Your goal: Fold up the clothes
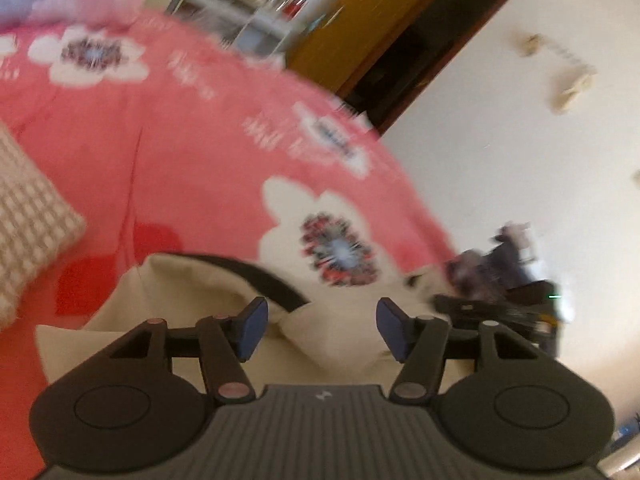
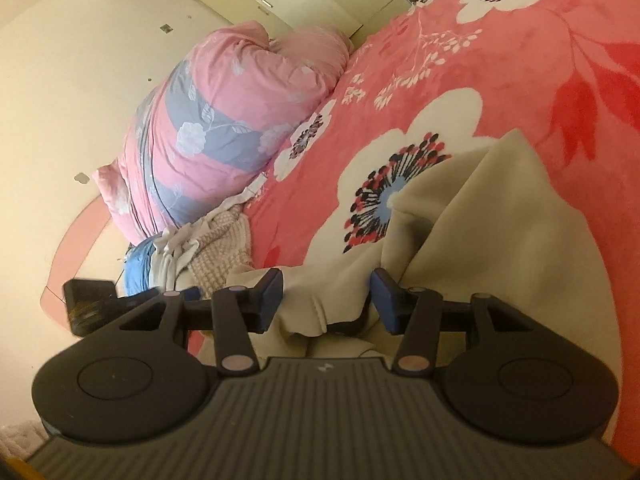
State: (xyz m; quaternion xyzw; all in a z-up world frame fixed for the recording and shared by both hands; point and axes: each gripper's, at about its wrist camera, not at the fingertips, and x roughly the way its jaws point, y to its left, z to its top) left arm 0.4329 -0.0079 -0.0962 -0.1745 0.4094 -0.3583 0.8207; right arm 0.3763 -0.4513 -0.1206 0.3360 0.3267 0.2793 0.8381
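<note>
A cream garment [image 1: 192, 292] with a dark band [image 1: 260, 276] lies crumpled on the pink floral bedspread [image 1: 180, 140]. My left gripper [image 1: 318, 328] hovers just over it, open, with nothing between its blue pads. The same cream garment [image 2: 460, 232] fills the lower middle of the right wrist view, with folds and a hem running between the fingers. My right gripper [image 2: 326, 300] is open over that cloth, and the fabric bunches up between its fingers without being pinched. The left wrist view is blurred by motion.
A checked beige knit [image 1: 28, 216] lies at the left on the bed. A rolled pink and blue quilt [image 2: 224, 120] and a pile of clothes [image 2: 192, 252] sit by the wall. A dark doorway [image 1: 420, 52] and a shelf [image 1: 248, 12] stand beyond the bed.
</note>
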